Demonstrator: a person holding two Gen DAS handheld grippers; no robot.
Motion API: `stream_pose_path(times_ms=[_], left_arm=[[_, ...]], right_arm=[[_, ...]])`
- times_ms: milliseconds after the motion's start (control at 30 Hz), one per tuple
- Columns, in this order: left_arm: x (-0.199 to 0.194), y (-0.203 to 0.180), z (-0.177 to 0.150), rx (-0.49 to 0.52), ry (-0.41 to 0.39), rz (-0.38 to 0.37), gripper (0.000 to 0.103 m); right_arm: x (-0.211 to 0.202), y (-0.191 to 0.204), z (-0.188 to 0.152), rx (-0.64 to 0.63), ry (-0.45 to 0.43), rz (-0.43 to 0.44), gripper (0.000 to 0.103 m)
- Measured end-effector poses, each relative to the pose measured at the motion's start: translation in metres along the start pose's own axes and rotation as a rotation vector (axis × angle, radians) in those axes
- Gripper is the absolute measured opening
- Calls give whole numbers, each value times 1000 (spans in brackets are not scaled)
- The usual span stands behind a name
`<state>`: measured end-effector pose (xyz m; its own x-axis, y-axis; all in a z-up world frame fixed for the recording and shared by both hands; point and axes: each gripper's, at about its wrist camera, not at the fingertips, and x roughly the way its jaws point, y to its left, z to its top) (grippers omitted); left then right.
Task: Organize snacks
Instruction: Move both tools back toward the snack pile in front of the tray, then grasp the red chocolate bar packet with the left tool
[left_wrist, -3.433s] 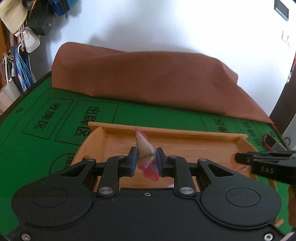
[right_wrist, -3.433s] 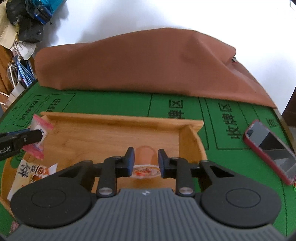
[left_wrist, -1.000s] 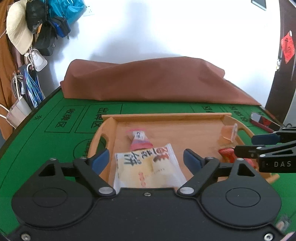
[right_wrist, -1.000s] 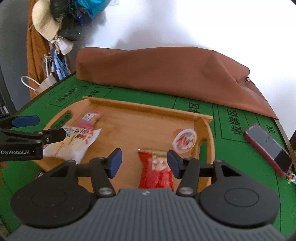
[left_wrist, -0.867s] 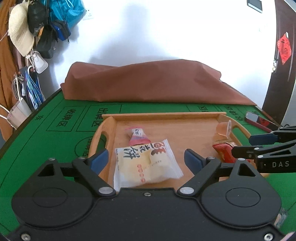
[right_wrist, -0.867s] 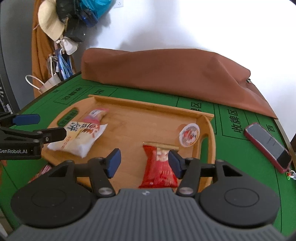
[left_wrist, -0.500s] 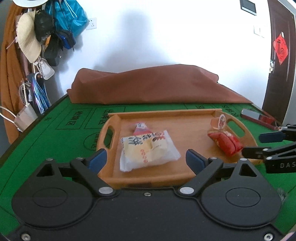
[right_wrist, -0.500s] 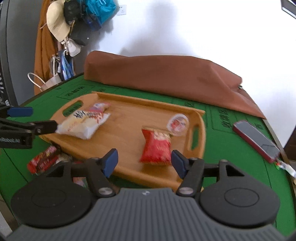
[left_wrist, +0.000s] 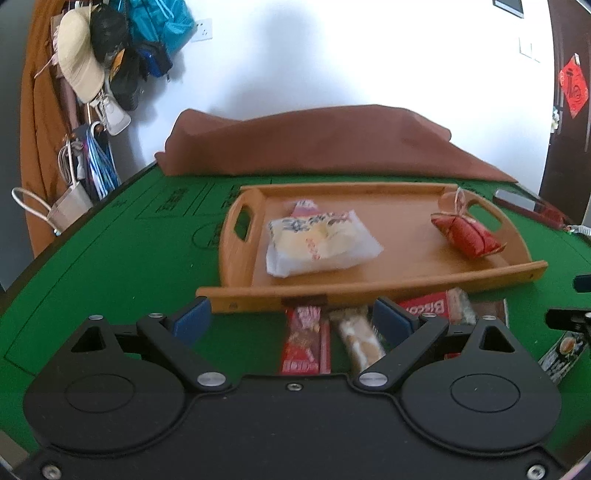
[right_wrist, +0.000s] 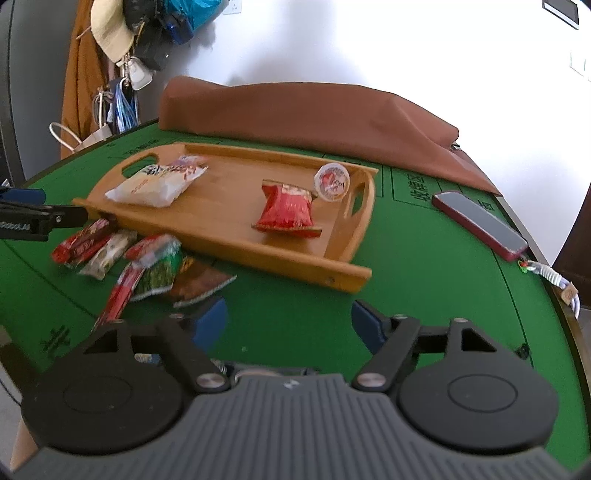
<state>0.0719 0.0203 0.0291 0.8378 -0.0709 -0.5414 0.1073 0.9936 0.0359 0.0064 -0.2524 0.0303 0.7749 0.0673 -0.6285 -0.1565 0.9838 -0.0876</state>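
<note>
Both grippers empty. Left gripper (left_wrist: 291, 321) is spread wide; right gripper (right_wrist: 290, 325) has just been opening, nothing between its jaws.

Rectangular wooden tray (right_wrist: 221, 210) holds four snacks: white pillow bag (right_wrist: 157, 181), small pink packet (right_wrist: 186, 160), red crinkled packet (right_wrist: 286, 208), round sealed cup (right_wrist: 331, 181).

About five loose wrappers are piled on the green felt surface (right_wrist: 424, 258) against the tray's near edge; exact count unclear. Red wafer bar (left_wrist: 306, 339) and pale nougat bar (left_wrist: 356, 338) lie directly ahead between the left jaws, long axes pointing toward the tray. Left hand is judged nearer.
</note>
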Motion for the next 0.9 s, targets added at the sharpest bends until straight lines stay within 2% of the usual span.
stream_pose_path(times_ms=[300, 733, 900], left_arm=[[-2, 7, -16, -16, 37, 17, 94], [-2, 5, -29, -16, 56, 13, 94], [11, 5, -21, -34, 66, -2, 87]], right_arm=[[-20, 0, -14, -38, 14, 43, 89], [-20, 7, -25, -98, 58, 70, 90], [-15, 16, -27, -142, 72, 90, 90]])
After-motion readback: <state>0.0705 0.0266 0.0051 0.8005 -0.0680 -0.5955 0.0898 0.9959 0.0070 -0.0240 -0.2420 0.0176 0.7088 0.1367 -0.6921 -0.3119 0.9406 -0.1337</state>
